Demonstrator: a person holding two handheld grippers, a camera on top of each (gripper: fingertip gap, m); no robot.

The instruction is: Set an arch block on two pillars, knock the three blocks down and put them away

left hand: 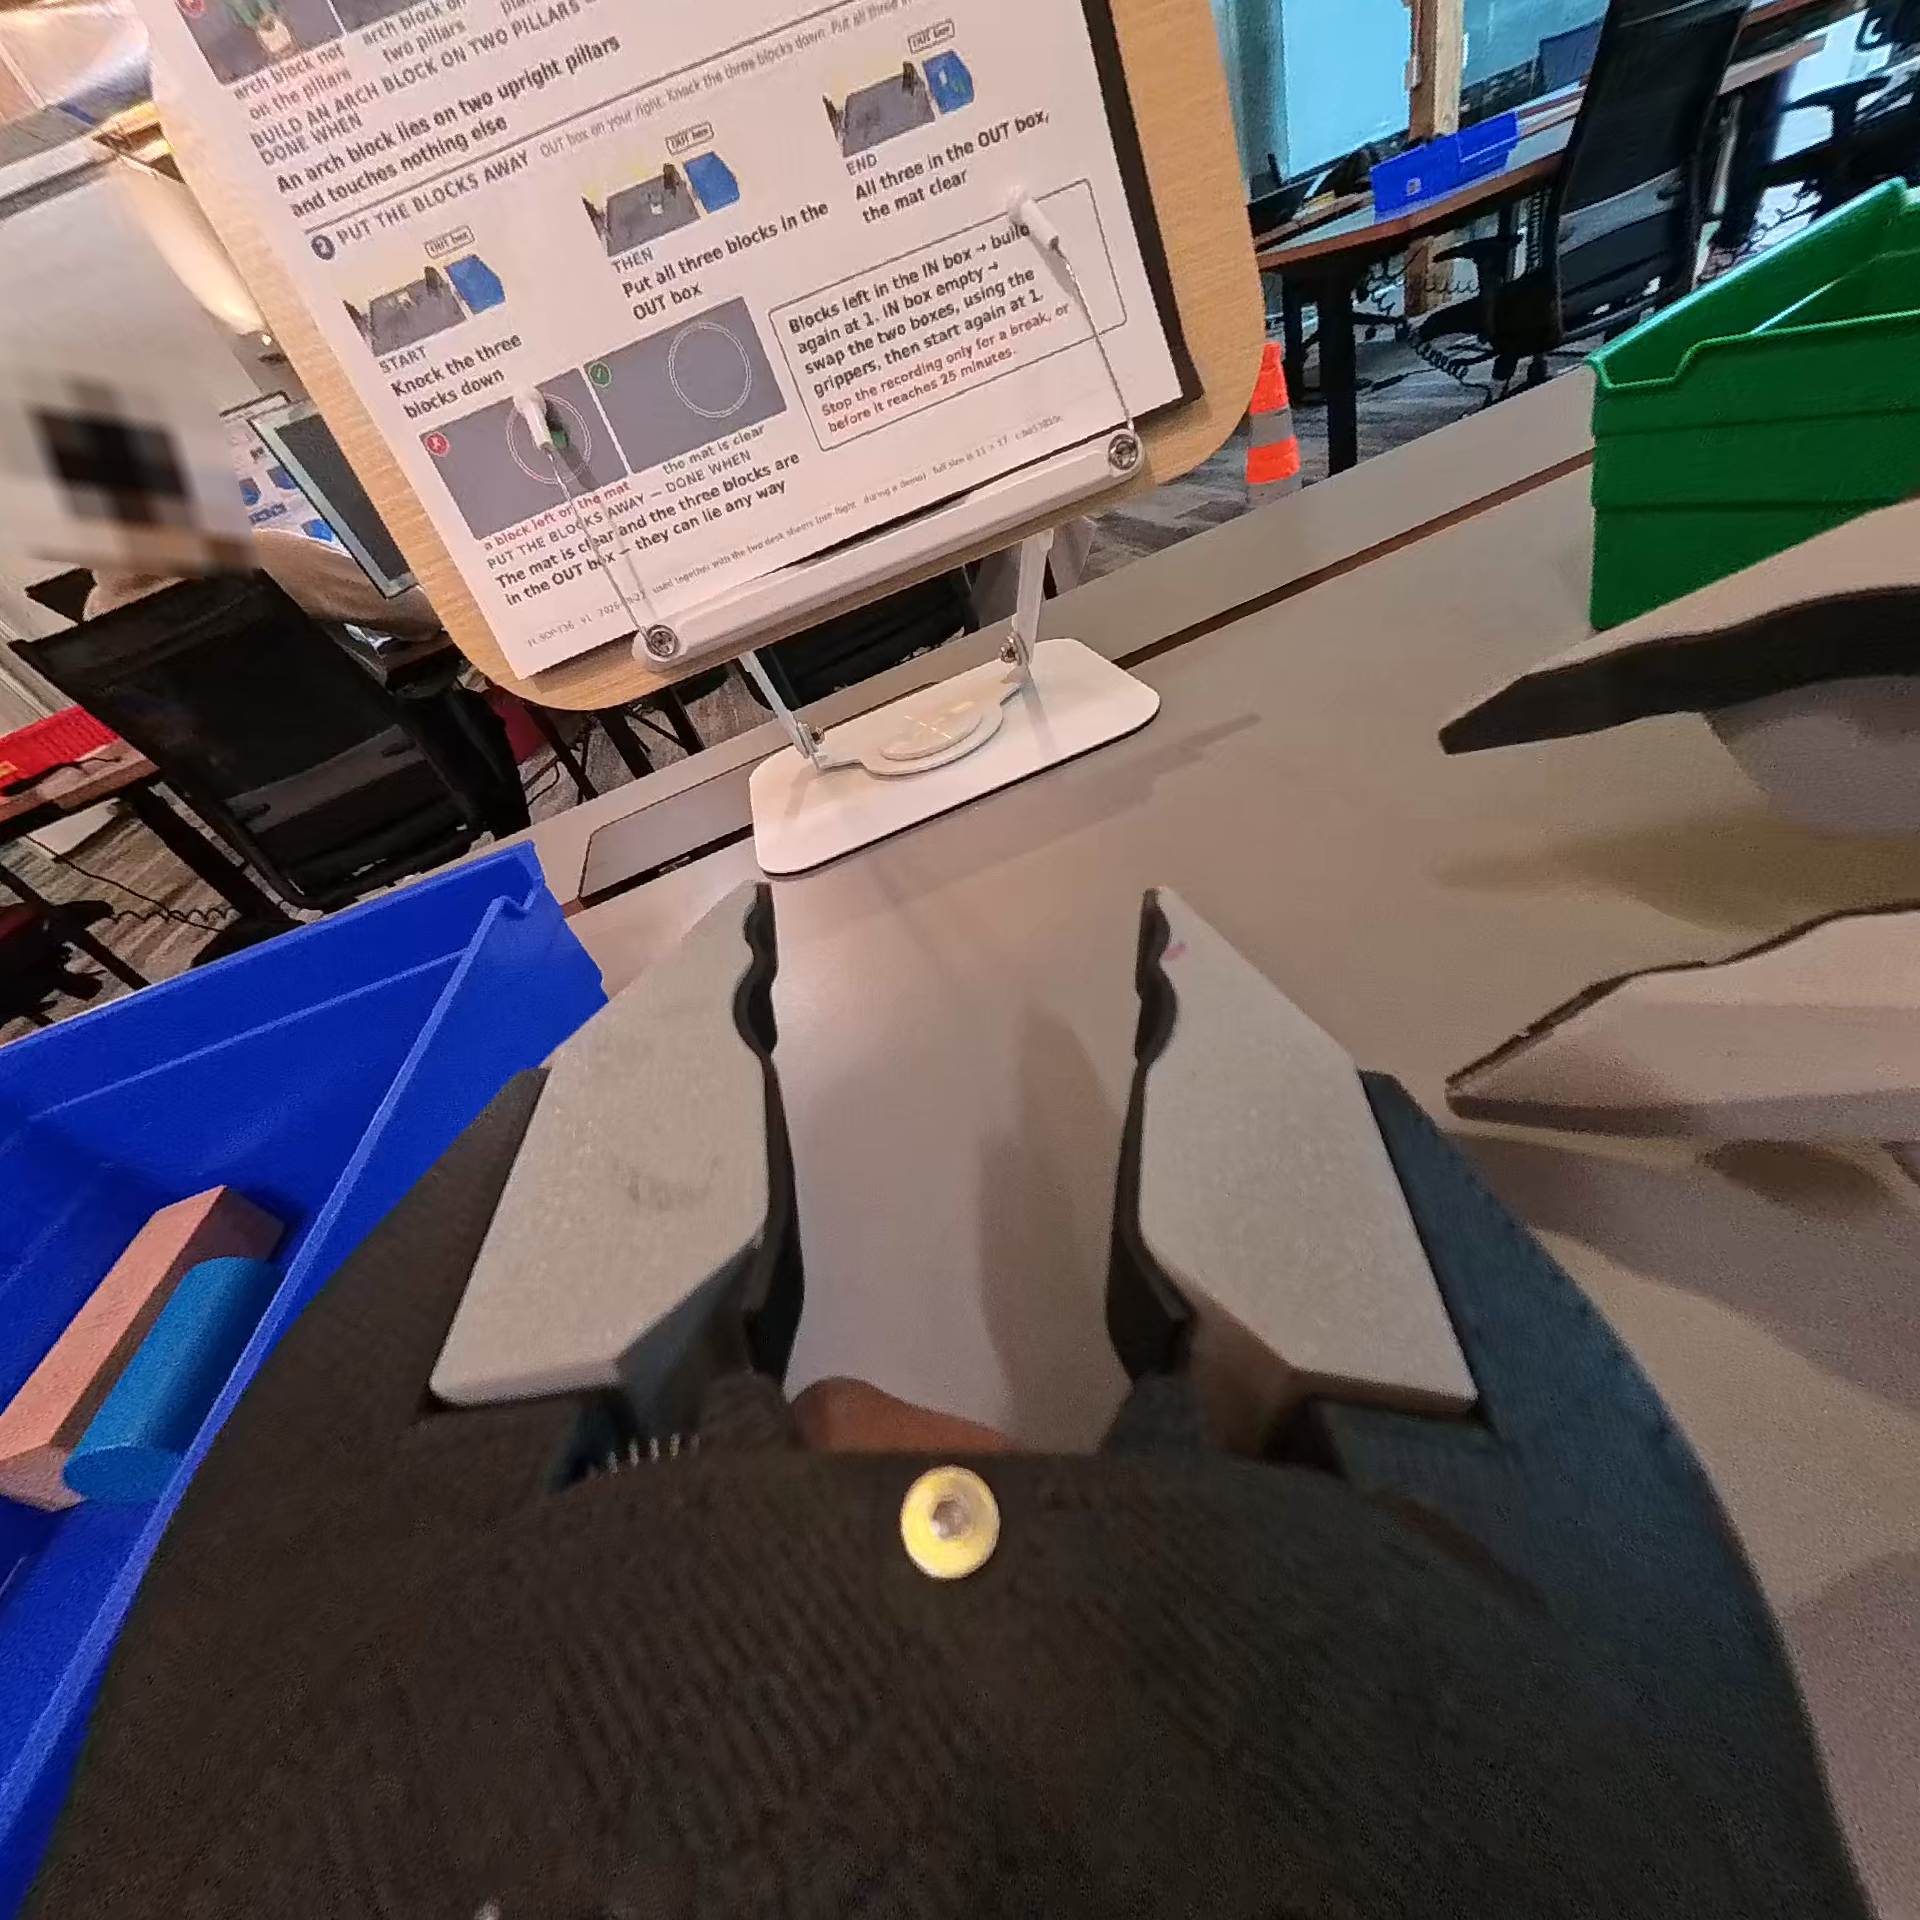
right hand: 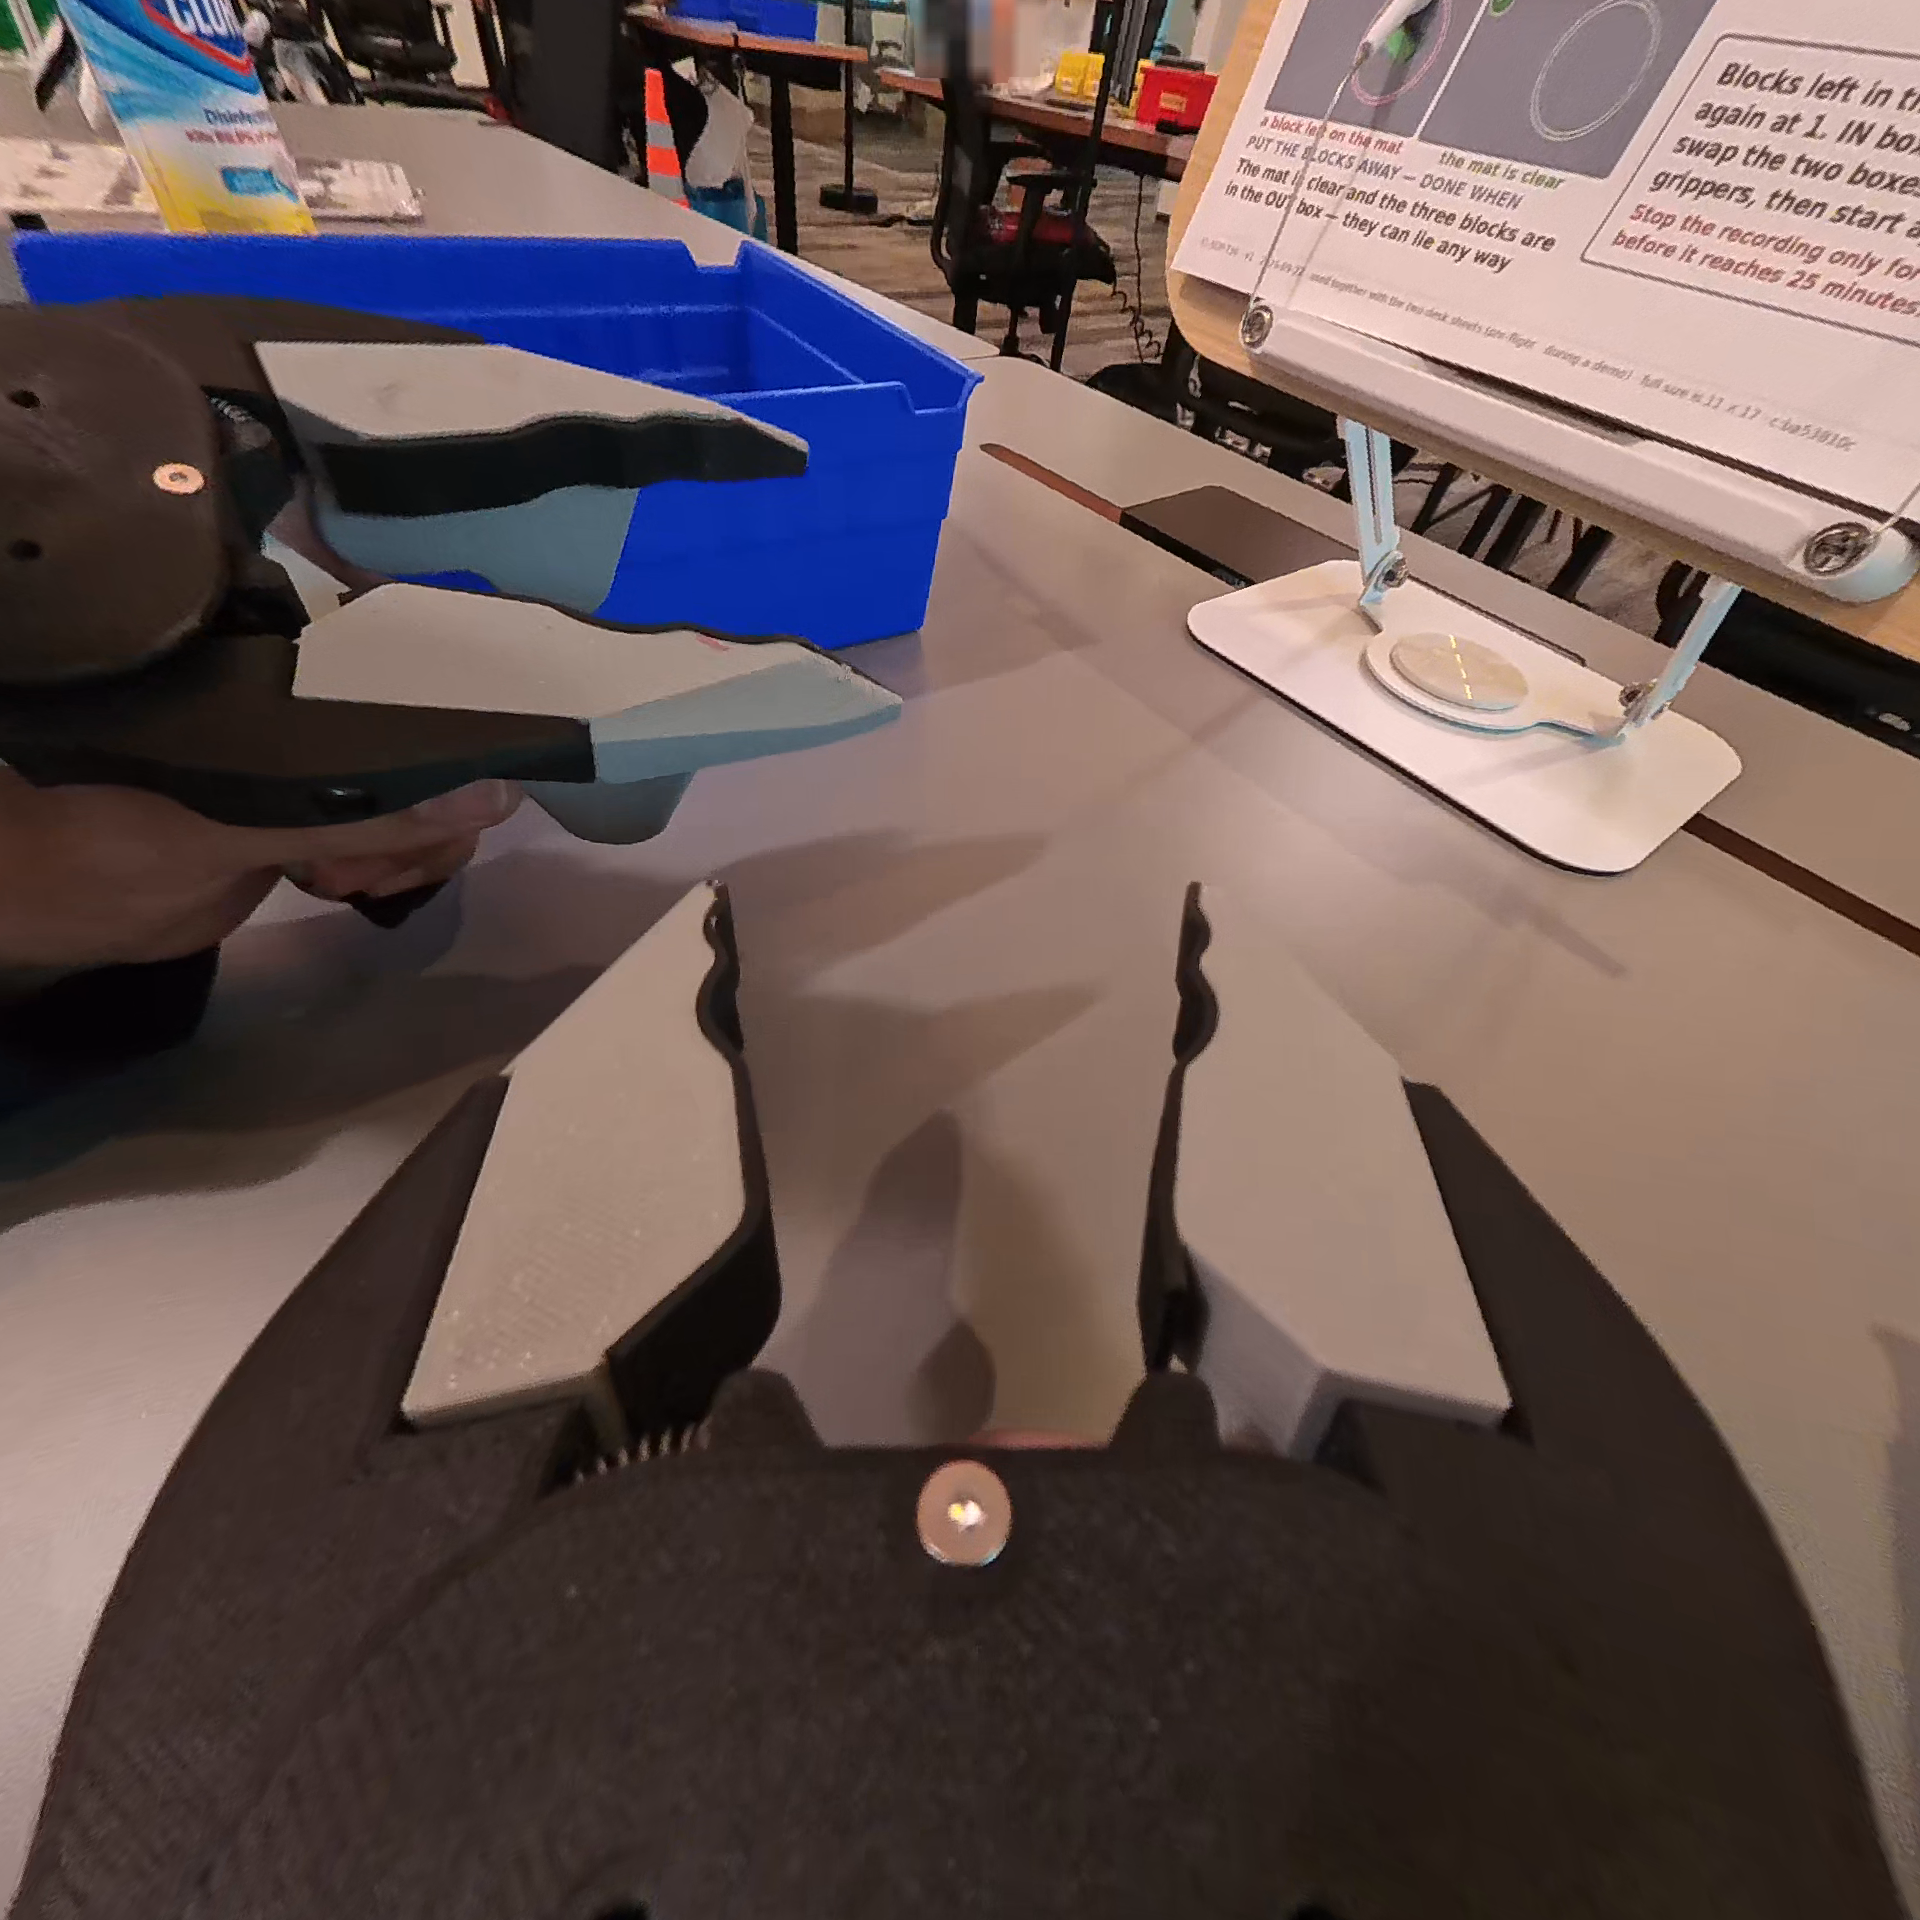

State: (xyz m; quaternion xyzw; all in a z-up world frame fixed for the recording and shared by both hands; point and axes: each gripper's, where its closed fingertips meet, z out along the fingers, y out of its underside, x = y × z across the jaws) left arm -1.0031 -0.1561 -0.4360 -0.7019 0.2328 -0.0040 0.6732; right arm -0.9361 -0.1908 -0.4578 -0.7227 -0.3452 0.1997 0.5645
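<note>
blocks: a pinkish-brown block [left hand: 125, 1340] and a blue round-edged block [left hand: 166, 1382] lie touching in the blue bin [left hand: 343, 1049] at my near left; I can't see a third block in either view
my left gripper [left hand: 956, 925]: jaws apart, nothing between them, only bare table below
my right gripper [right hand: 956, 914]: jaws spread wide, holding nothing, over bare table, right of the left one
stage: my guess is put-away is nearly or fully done, with the third block unaccounted for
risk: if a block is left outside my views, I could call it done too early; swinging left, my finger could catch the blue bin wall and shove it
green bin [left hand: 1756, 416]: far right, contents hidden
surface: smooth grey table [right hand: 1091, 790], with a white stand [right hand: 1475, 727] holding an instruction sheet [left hand: 665, 270] at the far edge
room: open office with desks, chairs and an orange cone [left hand: 1273, 426]
</note>
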